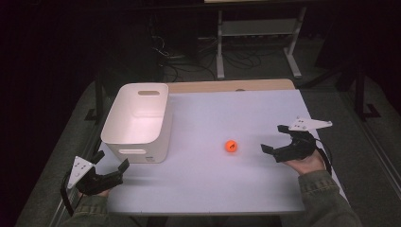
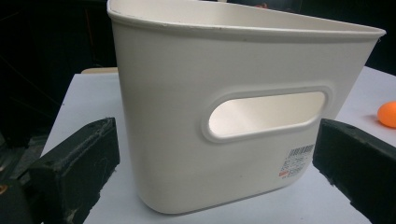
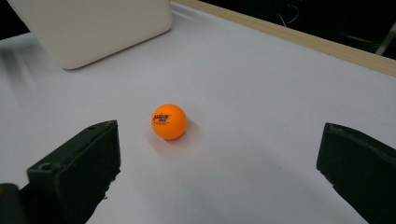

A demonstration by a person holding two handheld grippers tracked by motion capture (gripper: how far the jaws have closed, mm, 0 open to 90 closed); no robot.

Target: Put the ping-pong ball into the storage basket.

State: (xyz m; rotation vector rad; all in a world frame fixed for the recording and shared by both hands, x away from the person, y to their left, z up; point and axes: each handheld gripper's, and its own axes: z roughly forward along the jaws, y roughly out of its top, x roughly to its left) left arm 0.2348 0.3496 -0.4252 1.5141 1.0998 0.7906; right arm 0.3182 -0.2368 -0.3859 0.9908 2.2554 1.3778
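The orange ping-pong ball (image 1: 231, 146) lay on the white table (image 1: 227, 189), right of the white plastic bin (image 1: 137, 122) and well apart from it. The right gripper (image 1: 274, 140) faced the ball from the right with its jaws wide apart, not yet around it. The left gripper (image 1: 111, 163) waited near the bin's near wall, jaws likewise apart and holding nothing. By my judgement the work had barely begun: grasping the ball and dropping it into the bin were both left.

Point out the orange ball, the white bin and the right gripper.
orange ball (image 3: 169, 121), right gripper view, centre of its front.
white bin (image 1: 159, 137), high view, right outer wall.
right gripper (image 1: 275, 139), high view, midway between its open jaw tips.
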